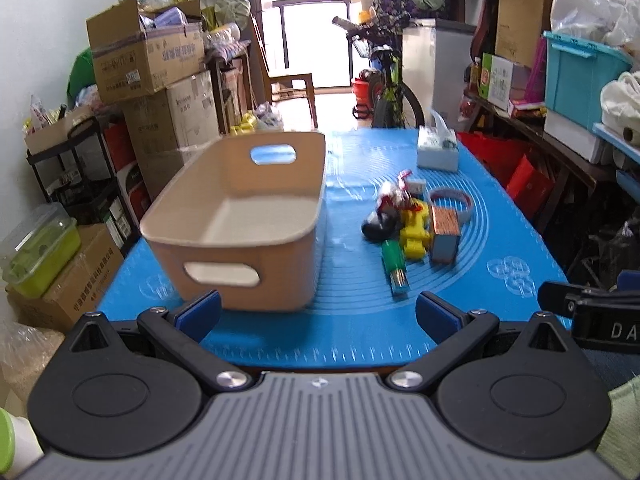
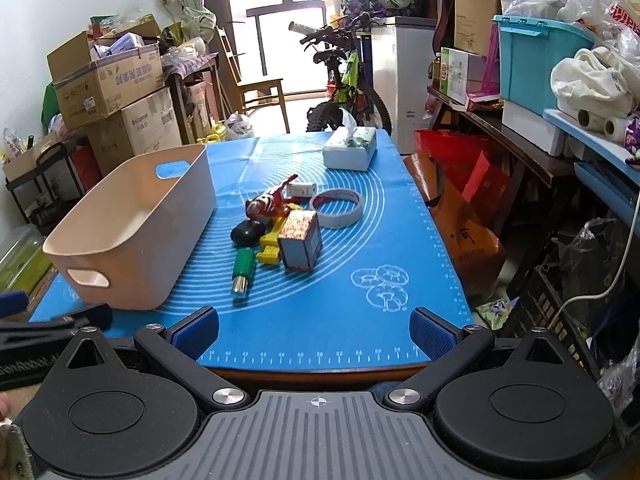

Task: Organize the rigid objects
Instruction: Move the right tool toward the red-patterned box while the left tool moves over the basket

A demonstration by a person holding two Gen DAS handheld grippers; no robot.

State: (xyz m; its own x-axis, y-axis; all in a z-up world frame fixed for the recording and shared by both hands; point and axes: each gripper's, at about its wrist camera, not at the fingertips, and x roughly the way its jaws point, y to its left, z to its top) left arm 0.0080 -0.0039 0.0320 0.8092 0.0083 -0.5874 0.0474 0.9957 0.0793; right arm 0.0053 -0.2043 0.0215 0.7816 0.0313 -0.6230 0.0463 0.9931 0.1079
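Counter (image 2: 352, 320) under a blue mat carries everything. Beige bin (image 1: 236, 216) stands empty at the left, directly ahead of my left tongs (image 1: 318, 314), which are spread wide and hold nothing. Cluster of small items lies right of the bin, ahead of my right tongs (image 2: 314, 334), also spread wide and holding nothing. Nearest piece, the green cylinder (image 2: 243, 268), points its long axis near-to-far; I judge the right tongs better placed.

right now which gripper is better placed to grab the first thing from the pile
Probably the right. The right gripper is open and faces the pile, with the green tool nearest ahead. The left gripper, also open, faces the empty beige bin, with the pile off to its right.
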